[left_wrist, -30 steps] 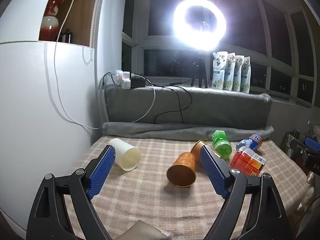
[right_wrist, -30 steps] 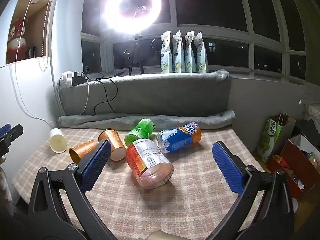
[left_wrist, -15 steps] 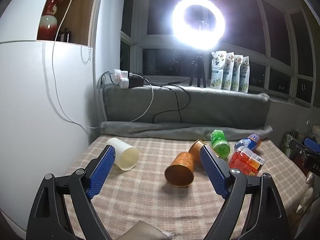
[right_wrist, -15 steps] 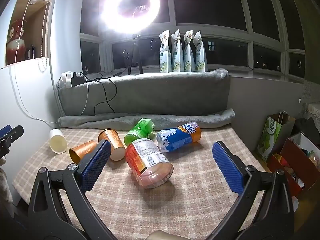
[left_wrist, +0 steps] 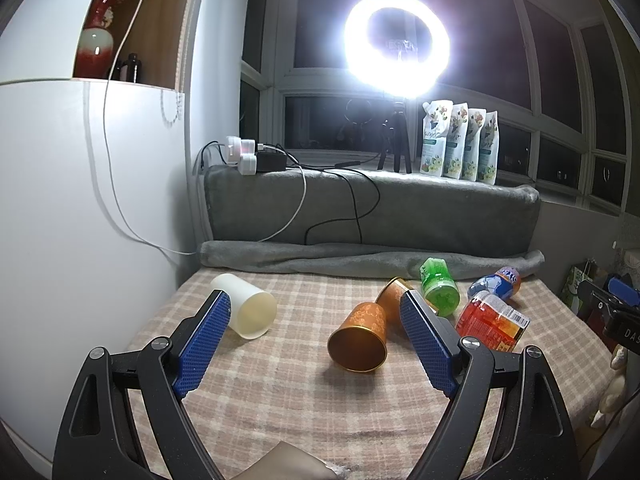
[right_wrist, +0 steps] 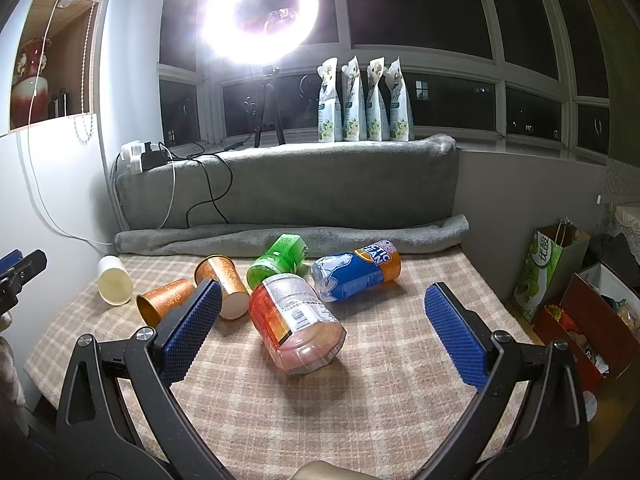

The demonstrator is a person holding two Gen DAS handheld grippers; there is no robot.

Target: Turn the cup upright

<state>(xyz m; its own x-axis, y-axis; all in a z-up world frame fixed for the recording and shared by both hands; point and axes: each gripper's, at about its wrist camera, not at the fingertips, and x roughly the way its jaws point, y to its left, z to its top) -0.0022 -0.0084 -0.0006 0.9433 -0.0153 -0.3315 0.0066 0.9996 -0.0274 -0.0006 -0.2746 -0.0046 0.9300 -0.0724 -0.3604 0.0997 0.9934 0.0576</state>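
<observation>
Three cups lie on their sides on the plaid cloth. A white cup (left_wrist: 246, 306) lies at the left, mouth toward me. An orange cup (left_wrist: 360, 336) lies in the middle, mouth toward me. A second orange cup (left_wrist: 394, 298) lies behind it, partly hidden by my left gripper's right finger. My left gripper (left_wrist: 314, 344) is open and empty, short of the cups. My right gripper (right_wrist: 320, 332) is open and empty. In the right wrist view the white cup (right_wrist: 114, 284) and both orange cups (right_wrist: 164, 300) (right_wrist: 224, 280) lie at the left.
A clear jar with an orange label (right_wrist: 296, 320), a green container (right_wrist: 278, 264) and a blue-labelled bottle (right_wrist: 356, 274) lie on their sides at the right. A rolled grey blanket (right_wrist: 288, 236) lines the back. Bags and boxes (right_wrist: 560, 276) stand beyond the right edge.
The left gripper has drifted slightly; the cups sit a little further left in its view. Both grippers stay open. Nothing on the cloth has moved.
</observation>
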